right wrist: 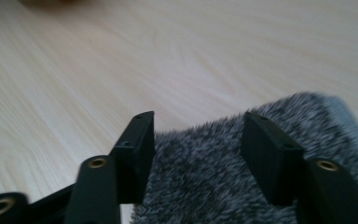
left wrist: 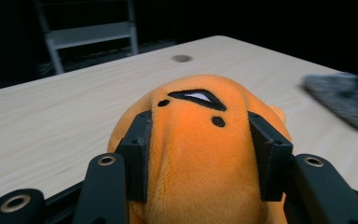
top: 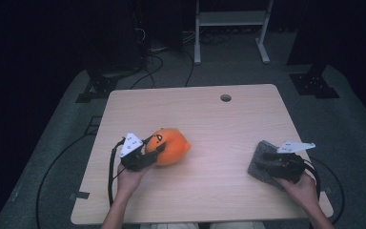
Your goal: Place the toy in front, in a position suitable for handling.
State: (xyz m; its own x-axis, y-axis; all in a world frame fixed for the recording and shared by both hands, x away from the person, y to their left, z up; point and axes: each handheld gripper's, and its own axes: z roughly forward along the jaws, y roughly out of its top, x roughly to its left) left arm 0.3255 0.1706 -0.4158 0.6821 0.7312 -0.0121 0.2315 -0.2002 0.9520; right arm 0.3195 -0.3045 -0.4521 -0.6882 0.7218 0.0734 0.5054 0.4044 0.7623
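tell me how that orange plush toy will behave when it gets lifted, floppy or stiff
Probably soft and squashy: the orange plush toy bulges where the left gripper pinches it. Likely light for its size, being stuffed fabric. Its fuzzy surface should resist slipping, though loose parts may sag.

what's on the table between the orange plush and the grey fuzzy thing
Nothing: in the high view the stretch of table between the orange plush and the grey fuzzy pad is bare wood.

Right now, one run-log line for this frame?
left hand-held gripper: shut on orange plush toy | right hand-held gripper: open over grey fuzzy cloth | table
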